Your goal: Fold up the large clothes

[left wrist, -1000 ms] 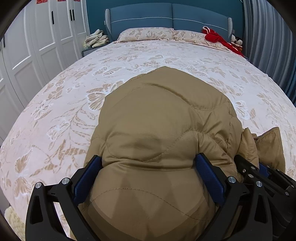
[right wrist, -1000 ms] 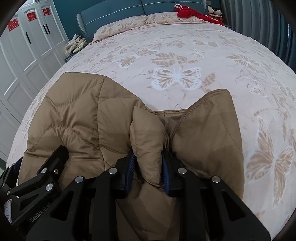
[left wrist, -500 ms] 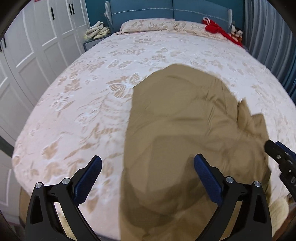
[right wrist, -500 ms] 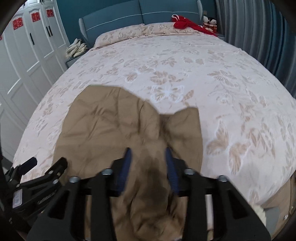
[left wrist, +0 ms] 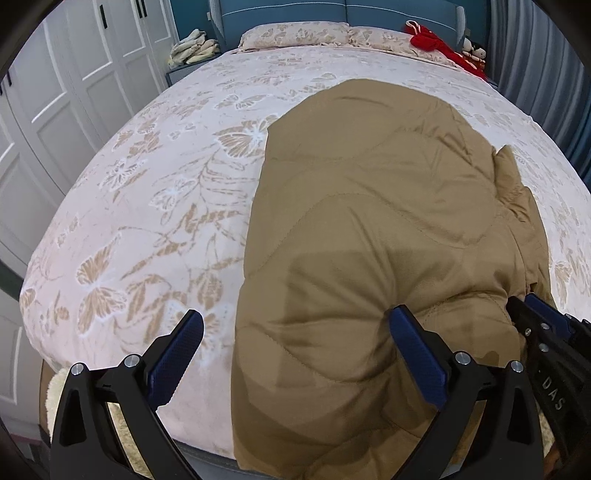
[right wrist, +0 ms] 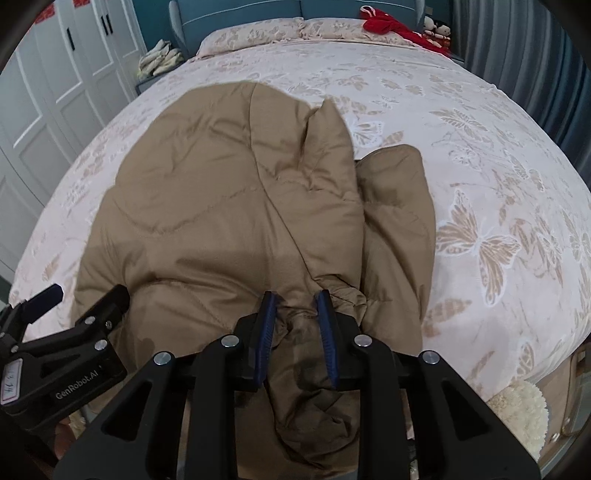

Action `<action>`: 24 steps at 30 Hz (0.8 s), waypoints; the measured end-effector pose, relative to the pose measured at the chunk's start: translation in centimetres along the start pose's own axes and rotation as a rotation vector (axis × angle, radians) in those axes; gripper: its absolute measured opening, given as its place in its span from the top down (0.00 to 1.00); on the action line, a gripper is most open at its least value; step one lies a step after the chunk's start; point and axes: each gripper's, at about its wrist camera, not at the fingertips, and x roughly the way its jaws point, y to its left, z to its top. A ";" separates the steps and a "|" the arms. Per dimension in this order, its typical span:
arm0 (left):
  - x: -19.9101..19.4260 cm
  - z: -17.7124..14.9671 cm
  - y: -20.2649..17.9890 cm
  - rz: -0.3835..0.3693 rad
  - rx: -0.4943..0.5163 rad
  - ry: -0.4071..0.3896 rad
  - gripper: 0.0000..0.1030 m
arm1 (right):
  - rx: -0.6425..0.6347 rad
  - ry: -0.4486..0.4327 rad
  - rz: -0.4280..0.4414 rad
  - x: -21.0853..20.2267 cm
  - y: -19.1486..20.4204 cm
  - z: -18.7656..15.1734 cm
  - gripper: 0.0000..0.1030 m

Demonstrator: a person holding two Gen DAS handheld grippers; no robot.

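Observation:
A tan quilted jacket [left wrist: 376, 206] lies on the bed's near part and hangs over the foot edge; it also shows in the right wrist view [right wrist: 236, 206]. My left gripper [left wrist: 295, 332] is open wide over the jacket's left lower part, its right finger [left wrist: 413, 343] resting on the fabric. My right gripper [right wrist: 295, 314] is shut on a bunched fold of the jacket at the bed's foot edge. The right gripper shows at the right edge of the left wrist view [left wrist: 546, 332]. The left gripper shows at lower left in the right wrist view [right wrist: 66, 321].
The bed [left wrist: 155, 206] has a pink butterfly-print cover. Pillows [left wrist: 295, 33] and a red garment [left wrist: 432, 40] lie at the blue headboard. White wardrobe doors [left wrist: 55, 92] stand left, grey curtains [right wrist: 535, 55] right. A fluffy rug [right wrist: 517, 410] lies on the floor.
Both grippers pulled back toward the foot of the bed, dragging the jacket so it now hangs over the edge. The left gripper shifted left off the jacket's centre.

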 end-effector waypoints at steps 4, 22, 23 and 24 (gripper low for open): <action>0.4 -0.3 -0.3 0.007 0.006 -0.004 0.05 | -0.008 -0.006 -0.010 0.6 0.1 -0.5 0.77; 1.3 -1.0 -0.7 0.017 0.017 -0.029 0.05 | -0.006 -0.016 0.005 1.8 -0.3 -0.9 0.78; 1.3 -1.0 -0.8 0.017 0.016 -0.030 0.05 | -0.007 -0.017 0.007 1.9 -0.4 -0.9 0.78; 1.3 -1.0 -0.7 0.014 0.015 -0.032 0.05 | -0.009 -0.020 0.009 1.8 -0.5 -0.9 0.78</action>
